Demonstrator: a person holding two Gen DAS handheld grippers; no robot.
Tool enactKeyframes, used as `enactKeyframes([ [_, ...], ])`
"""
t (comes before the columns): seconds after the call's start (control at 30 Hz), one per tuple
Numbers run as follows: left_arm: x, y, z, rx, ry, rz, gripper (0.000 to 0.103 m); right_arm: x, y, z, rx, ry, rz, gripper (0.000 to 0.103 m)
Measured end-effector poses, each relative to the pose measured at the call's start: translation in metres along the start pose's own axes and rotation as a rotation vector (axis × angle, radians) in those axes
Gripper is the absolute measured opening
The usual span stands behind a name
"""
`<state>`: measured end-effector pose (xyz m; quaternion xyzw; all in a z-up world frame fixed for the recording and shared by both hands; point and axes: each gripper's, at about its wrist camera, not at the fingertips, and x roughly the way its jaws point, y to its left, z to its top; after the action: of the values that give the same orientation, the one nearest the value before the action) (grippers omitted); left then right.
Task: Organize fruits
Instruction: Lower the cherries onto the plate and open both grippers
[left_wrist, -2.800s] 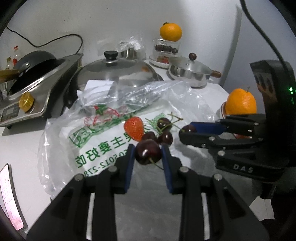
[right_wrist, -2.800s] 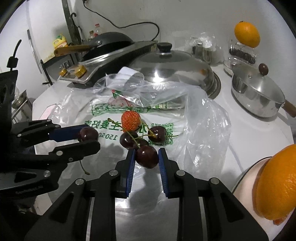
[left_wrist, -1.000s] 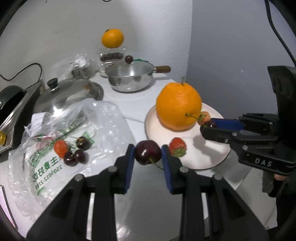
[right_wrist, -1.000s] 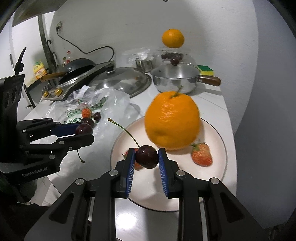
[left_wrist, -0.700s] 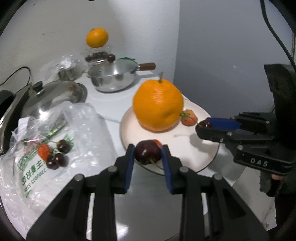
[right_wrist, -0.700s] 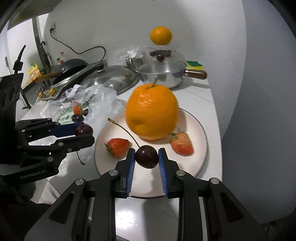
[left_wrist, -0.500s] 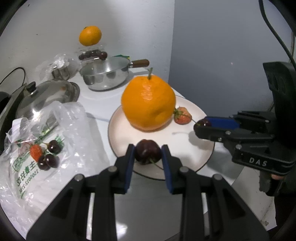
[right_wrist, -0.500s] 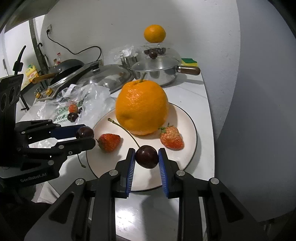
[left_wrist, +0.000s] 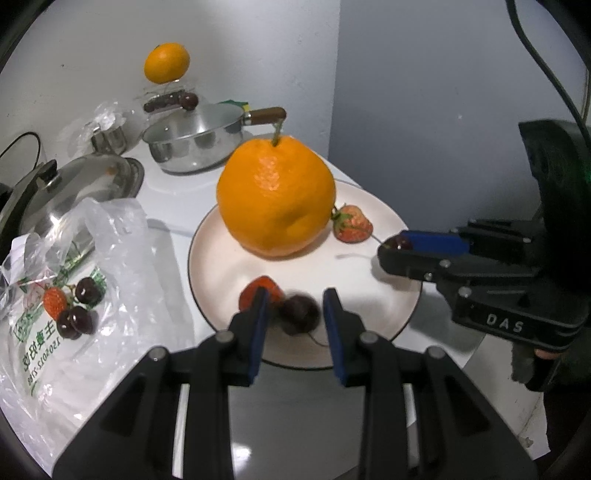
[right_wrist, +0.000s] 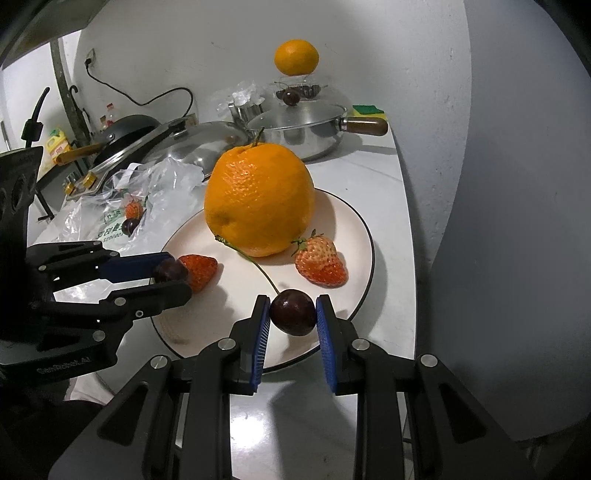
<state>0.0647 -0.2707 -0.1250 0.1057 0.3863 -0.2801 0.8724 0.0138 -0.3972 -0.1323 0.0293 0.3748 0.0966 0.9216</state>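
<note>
Two fruits poised over one plate (right_wrist: 354, 236)

Right gripper (right_wrist: 291, 317) pinches a stemmed cherry (right_wrist: 293, 312) above the near rim. Left gripper (left_wrist: 295, 317) has its jaws slightly apart, a blurred cherry (left_wrist: 299, 314) loose between them, just beside a strawberry (left_wrist: 266, 284), with the orange (left_wrist: 275, 199) behind

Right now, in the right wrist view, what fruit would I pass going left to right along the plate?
Cherry in the left tool → strawberry beside it → big orange → cherry in the right tool → second strawberry.
</note>
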Motion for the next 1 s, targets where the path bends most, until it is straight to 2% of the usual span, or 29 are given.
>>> enactKeyframes([
  [0.5,-0.008,0.007,-0.001,-0.016,-0.014,0.011,0.038,0.003,0.000,0.002,0.000,0.004,-0.010,0.027],
  [0.6,-0.012,0.008,-0.001,-0.019,-0.023,0.009,0.039,0.004,0.003,0.003,0.004,0.002,-0.016,0.031],
  [0.67,-0.015,0.010,-0.002,-0.025,-0.027,0.012,0.045,0.003,0.005,0.004,0.006,-0.003,-0.019,0.043],
  [0.7,-0.017,0.012,-0.003,-0.031,-0.031,0.011,0.060,0.003,0.006,0.005,0.008,-0.005,-0.018,0.043],
  [0.73,-0.018,0.014,-0.003,-0.039,-0.036,0.010,0.069,0.002,0.007,0.005,0.008,-0.007,-0.019,0.043],
  [1.0,-0.033,0.027,-0.006,-0.069,-0.061,0.027,0.069,-0.002,0.023,0.010,-0.006,-0.017,-0.028,0.043],
])
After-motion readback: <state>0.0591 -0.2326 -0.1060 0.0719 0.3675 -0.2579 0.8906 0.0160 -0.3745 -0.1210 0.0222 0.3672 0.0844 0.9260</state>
